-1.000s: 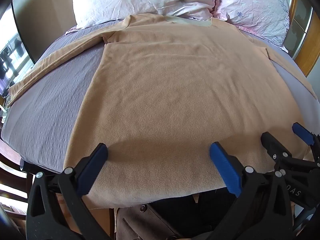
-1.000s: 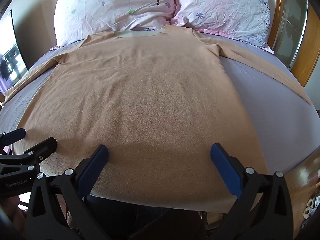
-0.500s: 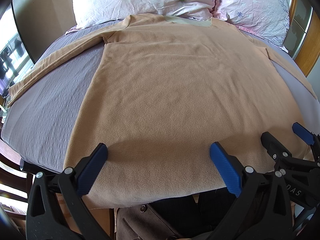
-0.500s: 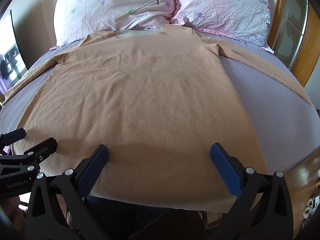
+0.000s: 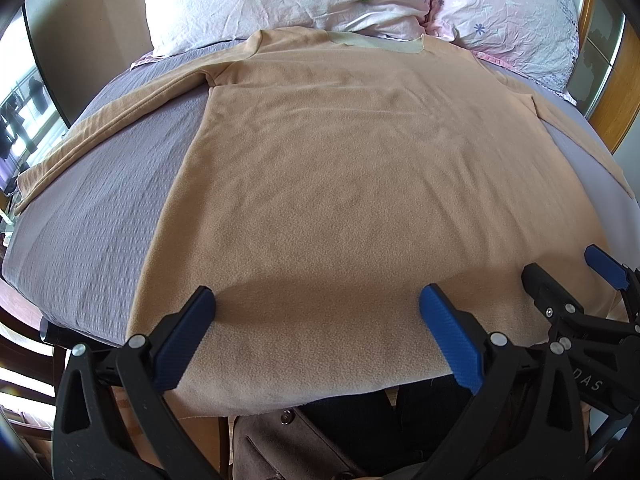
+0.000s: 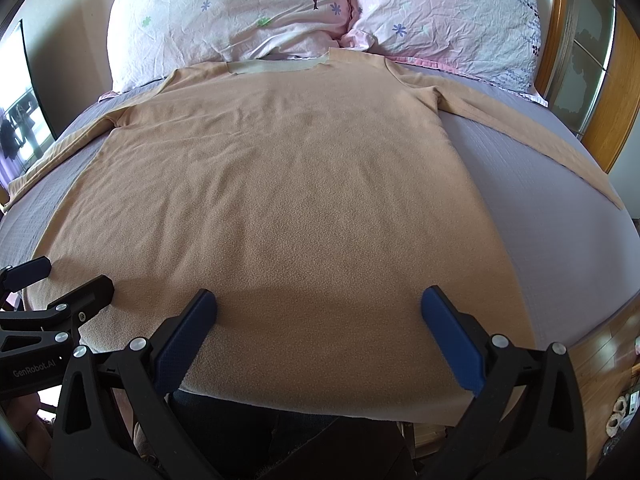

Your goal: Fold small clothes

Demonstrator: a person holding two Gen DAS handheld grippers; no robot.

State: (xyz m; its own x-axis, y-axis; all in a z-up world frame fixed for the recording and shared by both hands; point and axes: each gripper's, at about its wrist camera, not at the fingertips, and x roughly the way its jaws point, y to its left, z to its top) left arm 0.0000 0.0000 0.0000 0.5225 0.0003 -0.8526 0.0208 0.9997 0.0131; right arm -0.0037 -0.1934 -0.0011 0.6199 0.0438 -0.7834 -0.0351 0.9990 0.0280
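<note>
I see the tan long-sleeve shirt [image 5: 352, 184] laid flat, front down or up I can't tell, on the grey bed sheet [image 5: 100, 216], collar toward the two floral pillows [image 6: 240, 8]. Its bottom hem hangs over the near bed edge, so the hem corners are partly cut off behind my tools. In the left wrist view the end of the shirt's left sleeve [image 5: 96, 128] runs out toward the frame edge and blurs; in the right wrist view the right sleeve [image 6: 540, 140] reaches the bed edge by the wooden headboard [image 6: 608, 92]. No containers in view.

Left gripper [image 5: 316, 332]: fingers [image 5: 184, 336] spread wide, hovering over the hem, gripping nothing. Right gripper [image 6: 320, 332]: fingers [image 6: 452, 344] equally wide apart over the hem, nothing held. Whether the pads touch the fabric, can't tell. Each tool shows at the edge of the other's camera, side by side. Dark clothing of the operator below the hem, mostly hidden.
</note>
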